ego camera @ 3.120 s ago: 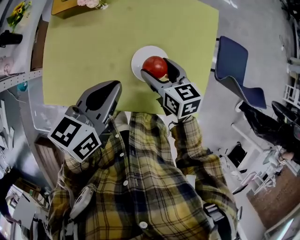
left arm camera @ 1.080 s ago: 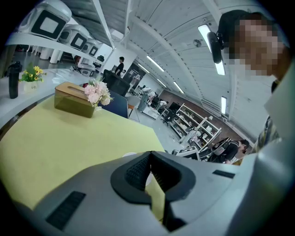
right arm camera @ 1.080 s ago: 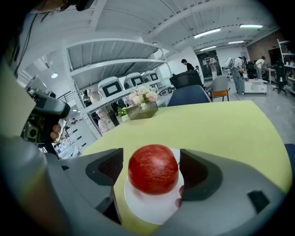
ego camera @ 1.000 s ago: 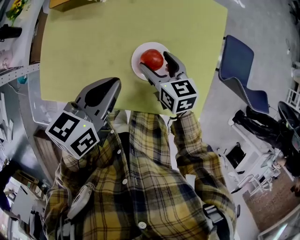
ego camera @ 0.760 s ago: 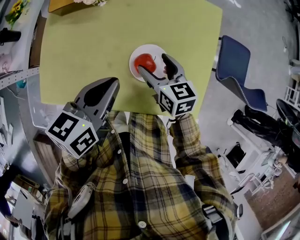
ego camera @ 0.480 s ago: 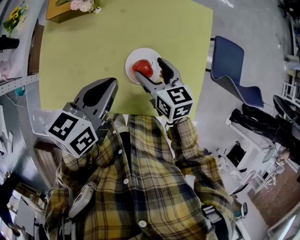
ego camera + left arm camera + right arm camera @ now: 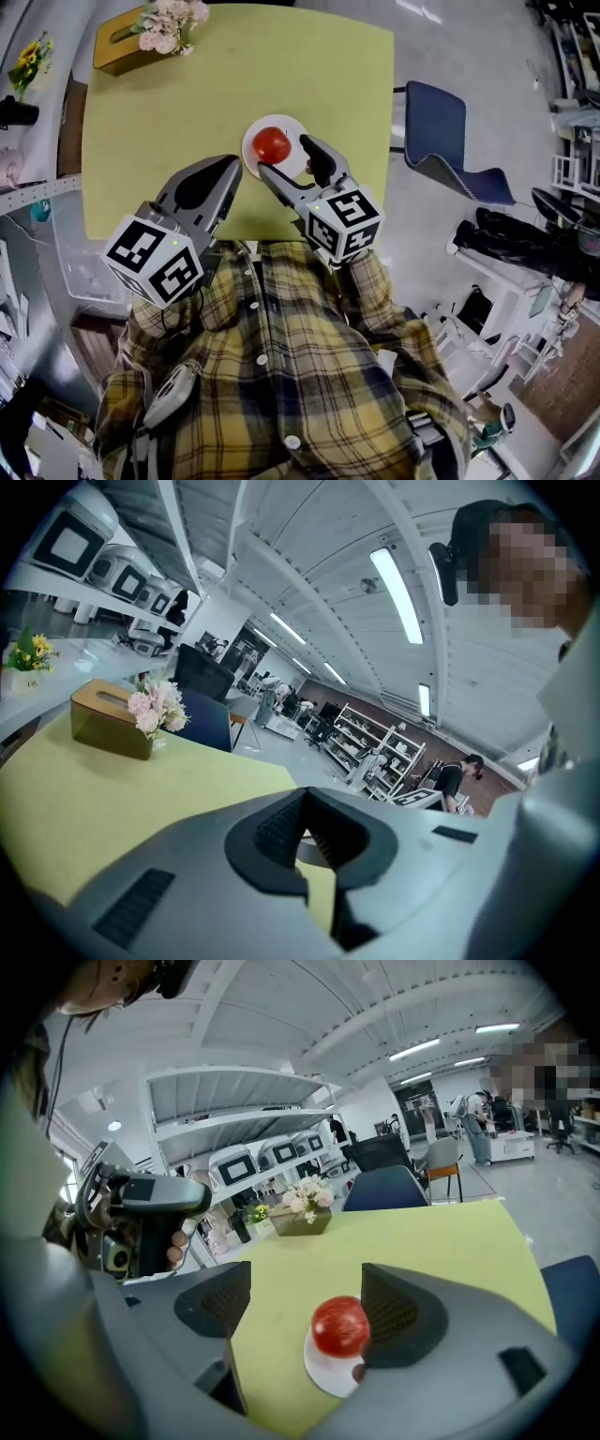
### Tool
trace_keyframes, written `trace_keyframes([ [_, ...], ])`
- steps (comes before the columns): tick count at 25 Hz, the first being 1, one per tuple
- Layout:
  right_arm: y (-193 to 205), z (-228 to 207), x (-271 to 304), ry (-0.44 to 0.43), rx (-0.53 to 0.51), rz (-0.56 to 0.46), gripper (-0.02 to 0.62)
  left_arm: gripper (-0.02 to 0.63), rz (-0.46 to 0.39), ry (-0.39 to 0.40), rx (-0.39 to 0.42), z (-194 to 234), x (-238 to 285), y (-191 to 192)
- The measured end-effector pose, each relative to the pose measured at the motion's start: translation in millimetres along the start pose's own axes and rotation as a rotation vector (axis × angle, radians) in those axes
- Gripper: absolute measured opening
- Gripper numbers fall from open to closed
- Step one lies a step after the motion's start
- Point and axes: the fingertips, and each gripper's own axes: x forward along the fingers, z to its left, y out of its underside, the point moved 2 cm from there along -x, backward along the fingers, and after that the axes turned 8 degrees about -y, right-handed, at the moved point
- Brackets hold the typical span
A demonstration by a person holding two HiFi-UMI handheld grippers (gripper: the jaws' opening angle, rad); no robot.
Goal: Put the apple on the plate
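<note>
A red apple (image 7: 272, 145) rests on a small white plate (image 7: 286, 125) near the front edge of the green table (image 7: 169, 103). My right gripper (image 7: 292, 161) is open just behind the apple, its fingers on either side of the near half and not gripping it. In the right gripper view the apple (image 7: 339, 1326) sits on the plate (image 7: 328, 1378) between the spread pads, close to the right pad (image 7: 394, 1312). My left gripper (image 7: 223, 171) hangs shut and empty over the table's front edge, left of the plate. Its pads (image 7: 281, 829) meet in the left gripper view.
A wooden tissue box with pink flowers (image 7: 127, 42) stands at the table's far left corner. A blue chair (image 7: 448, 131) is beside the table's right edge. Shelving with appliances (image 7: 253, 1162) runs along the left side. The plate lies close to the table's near edge.
The right gripper held the apple over the plate, set it down, opened and drew back a little toward the person. The left gripper stayed in place.
</note>
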Motion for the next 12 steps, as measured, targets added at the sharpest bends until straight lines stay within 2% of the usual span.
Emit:
trace_keyframes([
  [9, -50, 22, -27, -0.02, 0.006, -0.112, 0.36, 0.008, -0.065, 0.068, 0.043, -13, 7, -29],
  [12, -73, 31, -40, -0.016, -0.008, -0.18, 0.292, 0.008, -0.081, 0.083, 0.062, -16, 7, -38],
])
